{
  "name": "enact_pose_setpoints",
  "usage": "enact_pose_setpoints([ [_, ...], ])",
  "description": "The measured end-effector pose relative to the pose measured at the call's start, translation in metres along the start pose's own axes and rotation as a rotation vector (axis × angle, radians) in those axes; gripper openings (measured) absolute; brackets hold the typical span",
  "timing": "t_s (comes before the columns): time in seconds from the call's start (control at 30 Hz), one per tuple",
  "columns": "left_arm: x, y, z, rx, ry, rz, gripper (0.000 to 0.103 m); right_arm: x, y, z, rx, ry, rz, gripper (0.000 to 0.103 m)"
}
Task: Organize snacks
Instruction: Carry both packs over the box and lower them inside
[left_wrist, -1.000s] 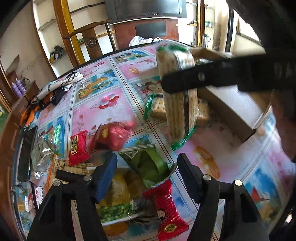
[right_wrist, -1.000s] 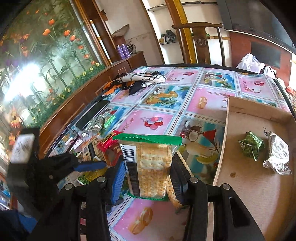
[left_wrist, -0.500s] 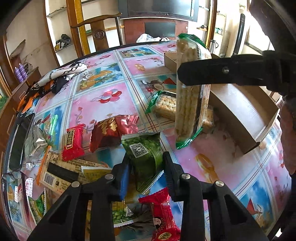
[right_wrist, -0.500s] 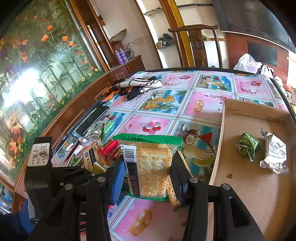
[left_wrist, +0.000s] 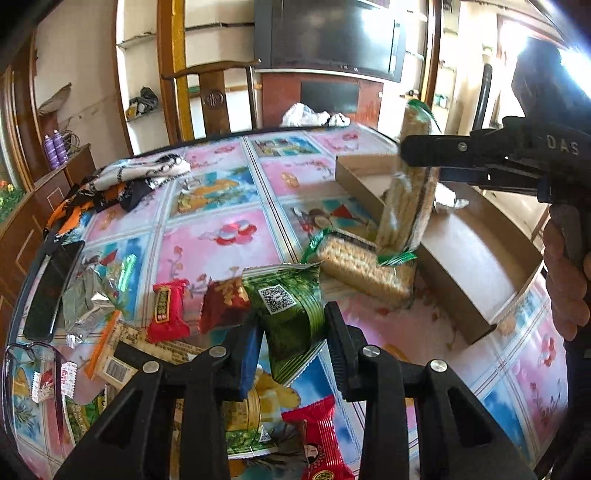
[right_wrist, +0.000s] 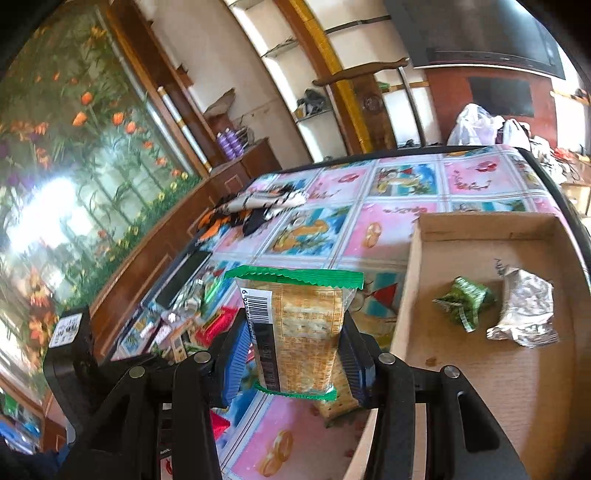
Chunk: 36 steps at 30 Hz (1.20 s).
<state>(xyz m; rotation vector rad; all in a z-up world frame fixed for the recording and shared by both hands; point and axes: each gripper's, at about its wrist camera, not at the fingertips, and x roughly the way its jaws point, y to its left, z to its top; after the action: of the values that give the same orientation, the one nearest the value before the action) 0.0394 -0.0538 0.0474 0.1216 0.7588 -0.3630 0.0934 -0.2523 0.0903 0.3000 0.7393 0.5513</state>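
Note:
My left gripper (left_wrist: 293, 339) is shut on a green snack packet (left_wrist: 291, 310) with a QR code, held just above the pile of snacks. My right gripper (right_wrist: 293, 354) is shut on a tall cracker pack (right_wrist: 301, 332) with green sealed ends, held upright at the left wall of the cardboard box (right_wrist: 413, 273). From the left wrist that cracker pack (left_wrist: 406, 199) hangs over the box's (left_wrist: 480, 258) near corner. A second cracker pack (left_wrist: 364, 266) lies flat on the table beside the box. Inside the box lie a crumpled green packet (right_wrist: 465, 302) and a silver packet (right_wrist: 524, 310).
Red snack packets (left_wrist: 166, 310), a dark red one (left_wrist: 225, 302), another red one (left_wrist: 321, 439), silver wrappers (left_wrist: 85, 299) and flat packs are strewn at the near left. A dark phone (left_wrist: 51, 288) and folded cloth (left_wrist: 136, 181) lie further left. A person's hand (left_wrist: 565, 280) holds the right gripper.
The left gripper closed on the green packet and lifted it slightly off the pile. The right gripper carried the cracker pack sideways toward the box, rolling a little.

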Motion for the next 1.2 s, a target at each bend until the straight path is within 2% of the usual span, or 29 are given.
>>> enact_pose_setpoints([
  [0.1,-0.002,-0.003,0.001,0.005,-0.026,0.014,0.032,-0.014,-0.017,0.006,0.045,-0.046,-0.024,0.05],
  [0.2,-0.004,-0.008,0.004,-0.004,-0.03,-0.008,0.032,-0.031,-0.038,0.012,0.092,-0.094,-0.067,0.05],
  [0.33,-0.005,-0.024,0.014,-0.004,-0.037,-0.029,0.032,-0.058,-0.064,0.017,0.13,-0.163,-0.212,0.049],
  [0.5,-0.002,-0.059,0.032,0.038,-0.041,-0.066,0.032,-0.076,-0.101,0.019,0.24,-0.178,-0.267,0.049],
  [0.6,0.006,-0.086,0.044,0.057,-0.028,-0.103,0.032,-0.083,-0.117,0.018,0.277,-0.165,-0.307,0.049],
  [0.73,0.028,-0.12,0.051,0.049,0.03,-0.163,0.032,-0.087,-0.131,0.015,0.313,-0.124,-0.322,0.049],
  [0.8,0.038,-0.135,0.053,0.049,0.055,-0.19,0.032,-0.082,-0.136,0.015,0.295,-0.068,-0.328,0.049],
  [0.87,0.046,-0.15,0.054,0.053,0.069,-0.209,0.032,-0.082,-0.141,0.013,0.302,-0.05,-0.342,0.049],
  [1.0,0.065,-0.167,0.055,0.058,0.089,-0.202,0.032,-0.077,-0.141,0.009,0.259,-0.004,-0.38,0.049],
  [1.2,0.082,-0.168,0.054,0.029,0.121,-0.2,0.032,-0.063,-0.143,0.007,0.249,0.03,-0.418,0.049],
])
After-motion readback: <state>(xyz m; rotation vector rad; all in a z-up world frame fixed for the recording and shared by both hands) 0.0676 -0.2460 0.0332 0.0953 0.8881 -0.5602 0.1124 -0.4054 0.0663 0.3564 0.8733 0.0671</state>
